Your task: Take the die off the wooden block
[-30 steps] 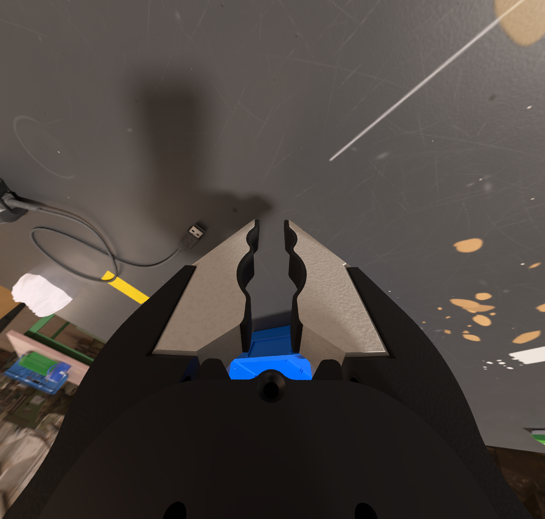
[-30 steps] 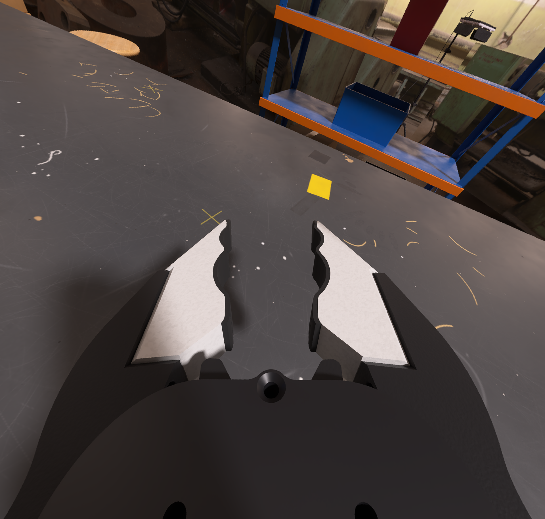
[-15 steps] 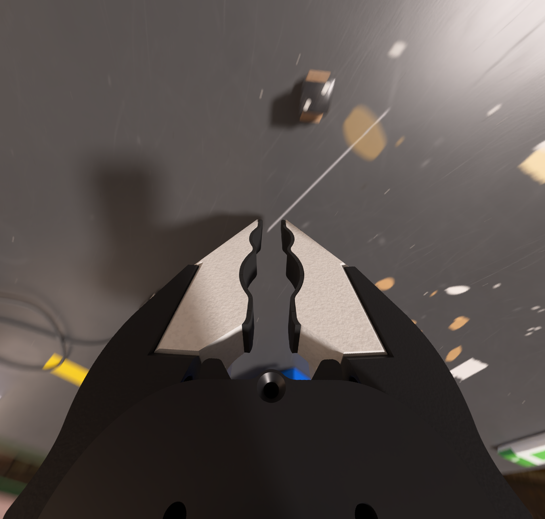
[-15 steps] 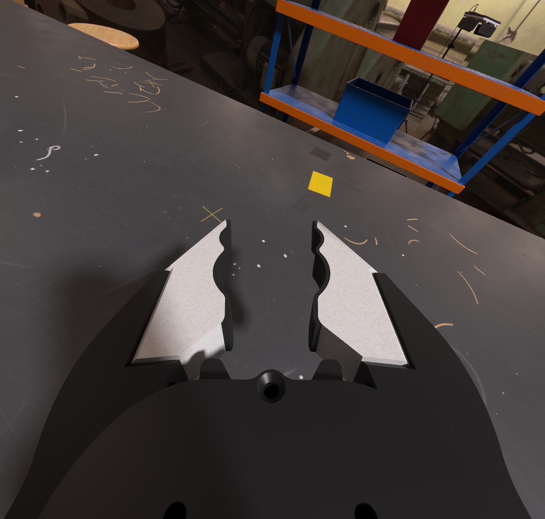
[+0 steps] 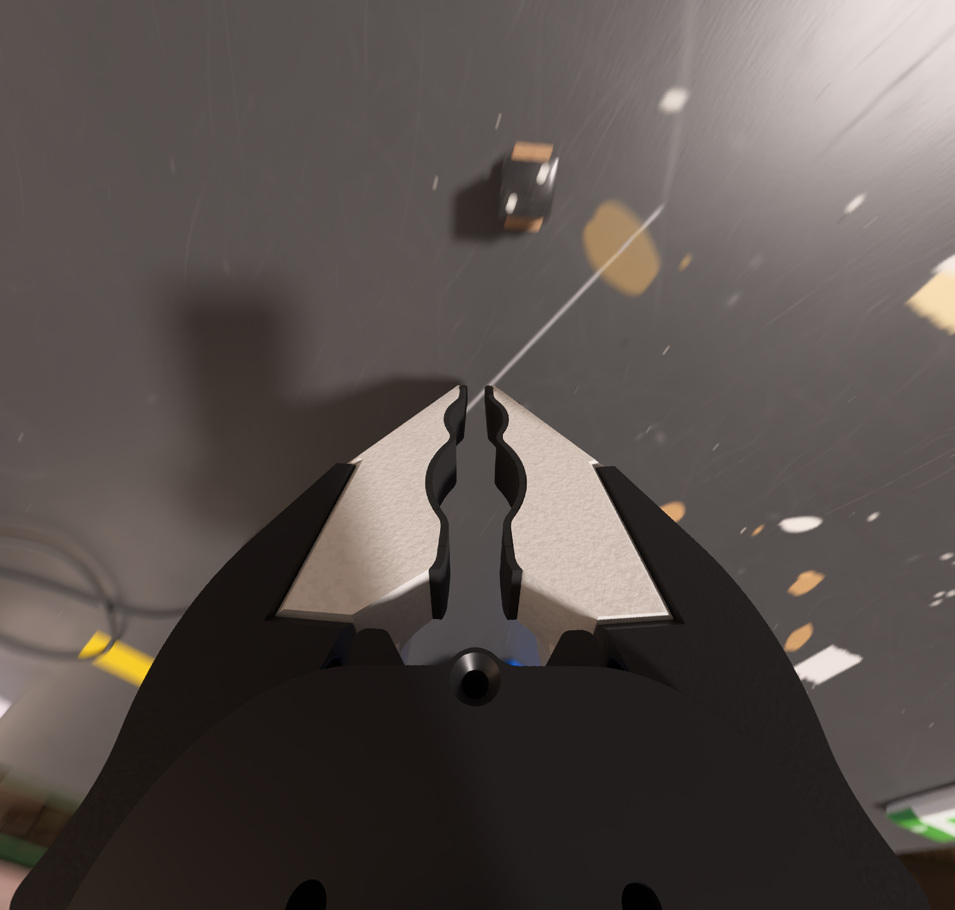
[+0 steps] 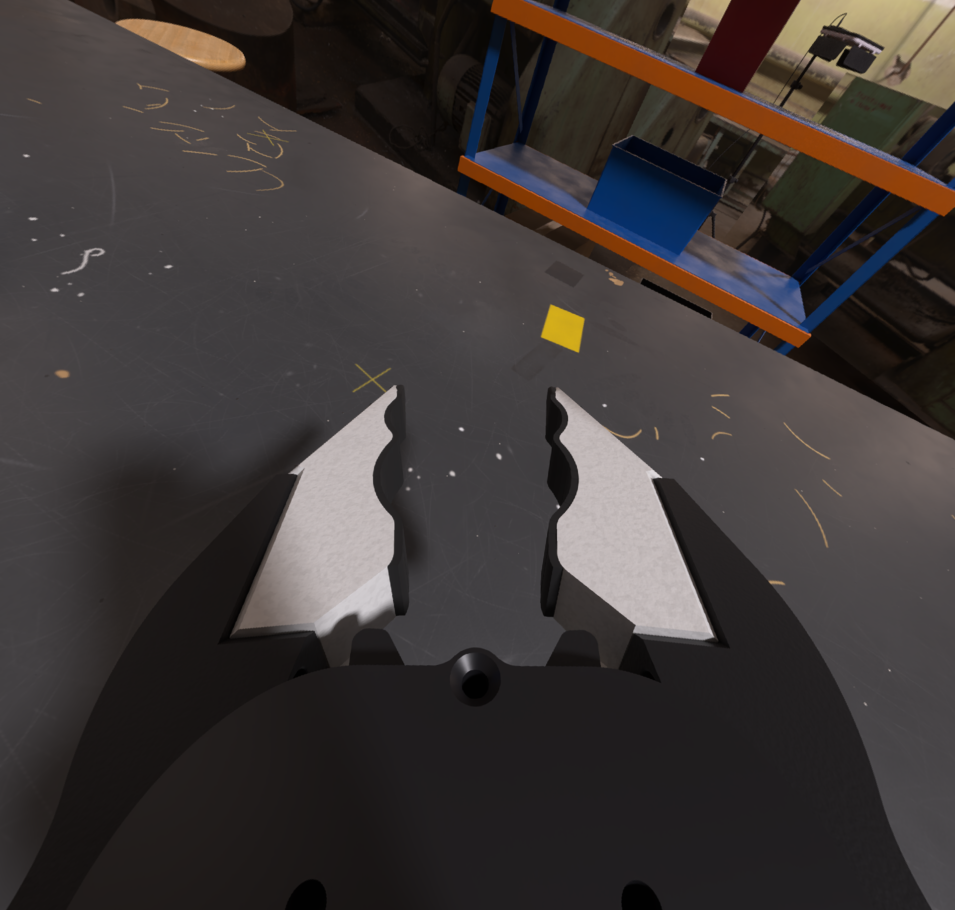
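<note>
In the left wrist view a dark die (image 5: 527, 190) with white pips sits on a small wooden block (image 5: 532, 150), whose tan edges show above and below it. They stand on the dark grey table, far ahead and slightly right of my left gripper (image 5: 475, 392). The left jaws are almost together with only a thin slit between them, and nothing is held. The view is motion-blurred. My right gripper (image 6: 475, 394) is open and empty above the bare table. The die and block do not show in the right wrist view.
In the left wrist view, a grey cable (image 5: 62, 601) and yellow tape (image 5: 113, 652) lie at lower left, and tan paint patches (image 5: 620, 247) lie right of the die. In the right wrist view, a yellow square (image 6: 562, 328) lies ahead. A blue-orange shelf holding a blue bin (image 6: 656, 198) stands past the table edge.
The left gripper has swung so the die and block came into view, and the cable slid to the lower left. Its jaws narrowed. The right gripper barely moved.
</note>
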`<state>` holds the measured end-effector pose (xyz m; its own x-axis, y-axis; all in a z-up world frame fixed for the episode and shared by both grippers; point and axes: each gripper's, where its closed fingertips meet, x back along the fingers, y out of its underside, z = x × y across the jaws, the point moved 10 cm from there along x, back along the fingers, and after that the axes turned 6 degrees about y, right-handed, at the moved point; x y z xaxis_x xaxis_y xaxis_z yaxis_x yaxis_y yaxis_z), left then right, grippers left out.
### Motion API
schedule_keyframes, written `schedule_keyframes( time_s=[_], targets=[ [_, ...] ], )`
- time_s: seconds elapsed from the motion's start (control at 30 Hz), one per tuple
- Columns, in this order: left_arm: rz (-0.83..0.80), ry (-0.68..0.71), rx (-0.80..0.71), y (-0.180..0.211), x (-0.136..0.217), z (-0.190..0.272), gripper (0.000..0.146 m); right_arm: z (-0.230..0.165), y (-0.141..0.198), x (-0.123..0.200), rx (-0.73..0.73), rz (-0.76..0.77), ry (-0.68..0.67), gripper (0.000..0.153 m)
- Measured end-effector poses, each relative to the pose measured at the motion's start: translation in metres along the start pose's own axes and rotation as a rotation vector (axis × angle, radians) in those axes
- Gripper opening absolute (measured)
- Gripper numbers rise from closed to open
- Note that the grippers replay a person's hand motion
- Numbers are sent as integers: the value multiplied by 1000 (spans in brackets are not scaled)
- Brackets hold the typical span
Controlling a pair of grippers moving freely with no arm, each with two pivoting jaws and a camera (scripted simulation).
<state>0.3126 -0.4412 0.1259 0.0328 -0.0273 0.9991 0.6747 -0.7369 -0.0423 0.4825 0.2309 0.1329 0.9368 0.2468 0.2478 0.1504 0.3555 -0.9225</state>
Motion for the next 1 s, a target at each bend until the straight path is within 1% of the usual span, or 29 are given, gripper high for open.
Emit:
schedule_keyframes(
  time_s=[0.07, 0.1, 0.2, 0.3, 0.43, 0.57, 0.67, 0.77, 1.0],
  targets=[
    [-91, -59, 1, 8, 2, -2, 7, -1, -1, -1, 2, 1, -2, 55],
    [-92, -82, 1, 10, 4, -1, 10, -2, -1, -2, 3, 1, -5, 55],
    [56, -87, 23, 2, 15, 1, 15, -7, -2, -6, 8, -2, -20, 55],
    [201, -100, 0, -15, 19, 6, 18, -12, -5, -9, 23, 0, -33, 55],
    [296, -5, -56, -36, 13, 15, 23, -14, -11, -7, 45, 5, -27, 55],
    [246, 4, -84, -44, -4, 15, 25, -12, -11, -3, 41, 1, -13, 55],
    [201, 0, -87, -41, -11, 12, 17, -12, -10, -2, 44, -7, -9, 55],
    [181, -10, -73, -32, -10, 8, 17, -12, -9, -2, 42, -10, -7, 55],
    [155, -104, -16, -9, 7, 1, 17, -15, -8, -8, 38, -4, -26, 55]
  ],
)
